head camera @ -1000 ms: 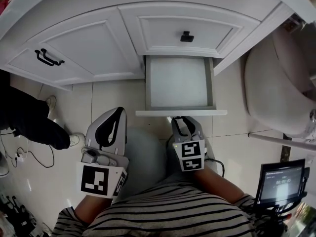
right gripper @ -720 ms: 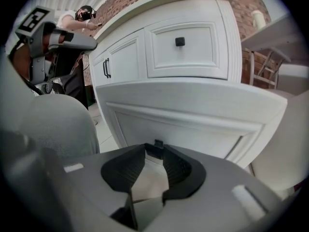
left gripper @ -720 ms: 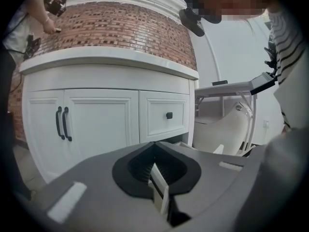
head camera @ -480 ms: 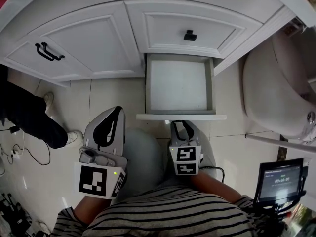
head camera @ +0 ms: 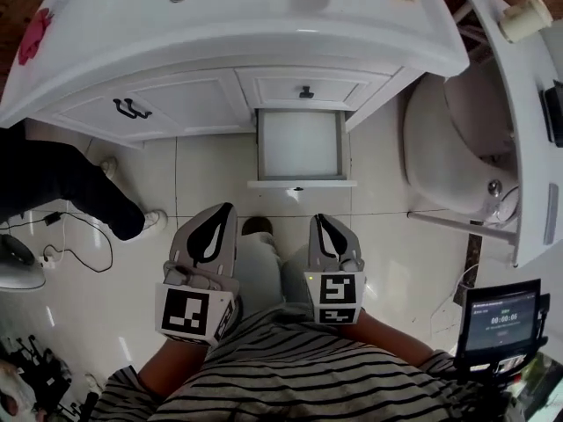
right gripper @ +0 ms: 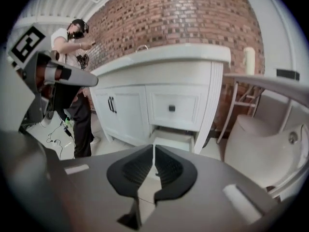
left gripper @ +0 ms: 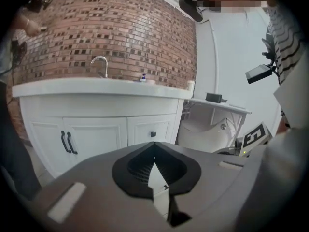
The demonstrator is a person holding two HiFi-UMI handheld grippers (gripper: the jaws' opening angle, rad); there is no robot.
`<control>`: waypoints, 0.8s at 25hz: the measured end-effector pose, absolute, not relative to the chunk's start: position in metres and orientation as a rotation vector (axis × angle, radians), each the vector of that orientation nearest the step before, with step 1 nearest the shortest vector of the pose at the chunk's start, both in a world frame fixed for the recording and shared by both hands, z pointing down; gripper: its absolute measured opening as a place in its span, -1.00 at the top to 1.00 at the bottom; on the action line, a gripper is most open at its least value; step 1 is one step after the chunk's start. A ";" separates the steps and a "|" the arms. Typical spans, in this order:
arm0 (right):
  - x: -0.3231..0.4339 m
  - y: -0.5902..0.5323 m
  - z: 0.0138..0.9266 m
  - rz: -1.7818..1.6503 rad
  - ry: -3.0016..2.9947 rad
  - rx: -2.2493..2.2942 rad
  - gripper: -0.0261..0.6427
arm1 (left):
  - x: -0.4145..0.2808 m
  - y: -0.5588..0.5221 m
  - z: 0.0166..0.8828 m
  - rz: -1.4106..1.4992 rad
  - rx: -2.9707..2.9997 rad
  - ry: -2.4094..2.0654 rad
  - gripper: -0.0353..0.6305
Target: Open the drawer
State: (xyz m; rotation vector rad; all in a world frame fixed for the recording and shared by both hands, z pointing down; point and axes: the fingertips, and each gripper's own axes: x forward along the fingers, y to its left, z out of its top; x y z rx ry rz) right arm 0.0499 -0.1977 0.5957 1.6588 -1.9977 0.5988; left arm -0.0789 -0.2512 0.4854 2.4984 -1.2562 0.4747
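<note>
- Looking down in the head view, the drawer (head camera: 299,143) stands pulled well out from the foot of the vanity (head camera: 189,104). Its tray is bare and its front panel (head camera: 302,184) faces the person, so the opening looks already done.
- The right gripper (head camera: 327,229) is the nearer one. The drawer lies straight ahead of it and a touch to its left, well apart from the tips, with floor tile between them.
- In the right gripper view the drawer (right gripper: 175,140) shows just past the jaw tips, low against the floor.
- The right gripper's jaws (right gripper: 153,149) are closing, down to a thin slit, with nothing between them.
- The left gripper (head camera: 215,222) sits farther off, and the drawer lies ahead and to its right. Its jaws (left gripper: 154,146) meet at the tips and pinch nothing.
- The drawer slides along a line running from the vanity toward the person, while its front panel lies crosswise to both grippers. If more opening were wanted, I judge the right gripper would have to go forward and down to that panel and pull straight back.
</note>
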 end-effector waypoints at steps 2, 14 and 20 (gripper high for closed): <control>0.053 -0.183 0.519 0.537 -2.044 1.681 0.90 | -0.074 -0.225 0.429 0.463 2.502 -1.256 0.84; 0.085 -0.056 0.190 0.382 -2.253 1.815 0.92 | -0.092 -0.075 0.164 0.465 2.556 -1.366 0.84; 0.079 0.005 0.168 0.331 -2.233 1.892 0.92 | -0.095 -0.021 0.165 0.409 2.622 -1.302 0.84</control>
